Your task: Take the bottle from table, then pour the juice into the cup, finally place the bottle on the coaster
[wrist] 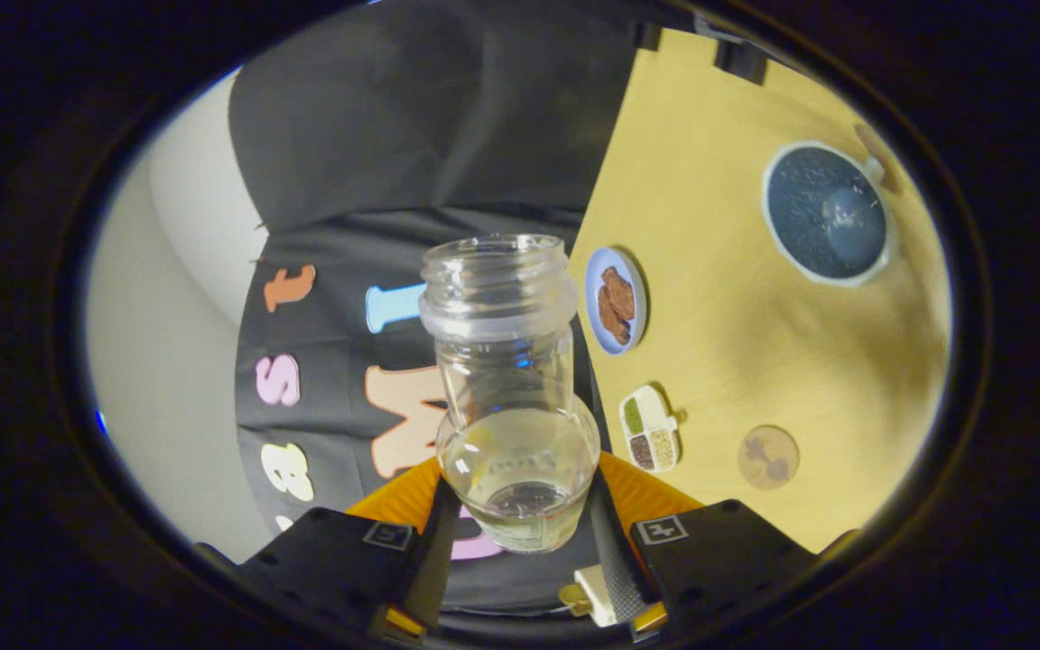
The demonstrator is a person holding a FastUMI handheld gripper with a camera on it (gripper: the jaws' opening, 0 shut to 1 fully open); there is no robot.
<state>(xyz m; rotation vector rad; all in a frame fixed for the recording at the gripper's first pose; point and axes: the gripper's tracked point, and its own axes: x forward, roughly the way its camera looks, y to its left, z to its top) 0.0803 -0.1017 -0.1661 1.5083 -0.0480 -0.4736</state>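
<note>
**Bottle gripped and rolled over; cup and coaster both off to the right**

We start at the gripper: its two fingers are closed on the lower body of the clear glass bottle, one pressing each side, so the bottle is clamped between them and lifted off the table. The bottle has no cap on its threaded mouth. Its long axis runs straight out along the fingers, base at the fingertips and mouth pointing away from us. A little pale, near-clear liquid sits in the rounded base; we cannot tell how much has been poured.

The whole scene is turned on its side, with the yellow wooden table standing as a slab to the right of the bottle. From that we judge the hand to be rolled steeply over, the pose one takes when tipping a bottle or coming back from a tip.

Beyond the fingers, just beside the bottle's shoulder, lie a small blue plate of brown biscuits and a white divided dish of grains. Further out is the round brown coaster, and well apart from it the white cup with a dark blue inside.

What the next move turns on, in our view: the mouth points away from the cup, not over it. If pouring is done, the wrist must roll upright and carry the base across to the coaster, which is nearer than the cup.
</note>
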